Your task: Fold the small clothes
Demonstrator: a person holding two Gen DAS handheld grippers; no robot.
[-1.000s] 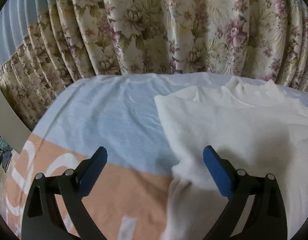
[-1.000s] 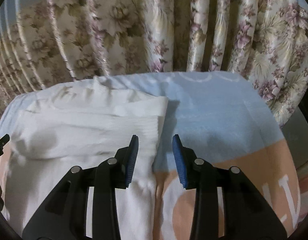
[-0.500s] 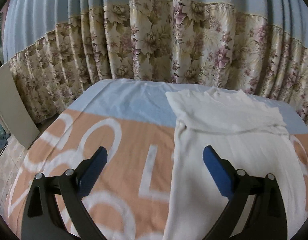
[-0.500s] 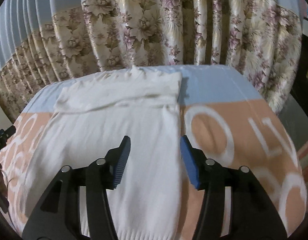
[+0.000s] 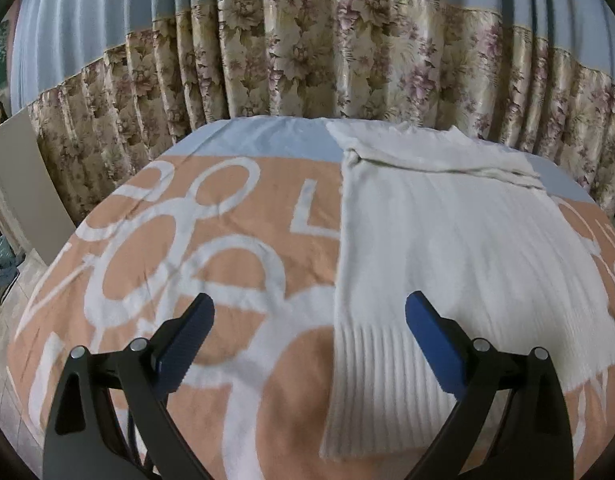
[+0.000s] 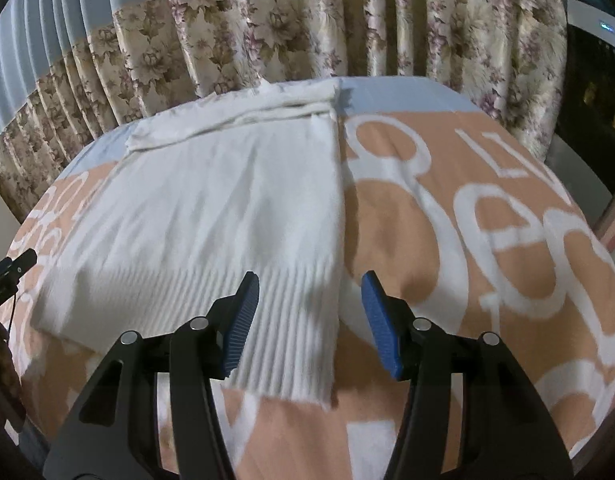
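A white ribbed knit sweater (image 5: pixel 447 248) lies flat on the table, which is covered by a peach and pale-blue blanket with big white lettering (image 5: pixel 211 248). Its top part is folded over near the far edge, and its ribbed hem faces the near side. The left hand-held gripper (image 5: pixel 309 326) hovers over the sweater's left hem corner, jaws wide apart, holding nothing. The right hand-held gripper (image 6: pixel 309 306) hangs above the right hem corner, also parted and empty. Floral curtains (image 6: pixel 307 24) hang behind.
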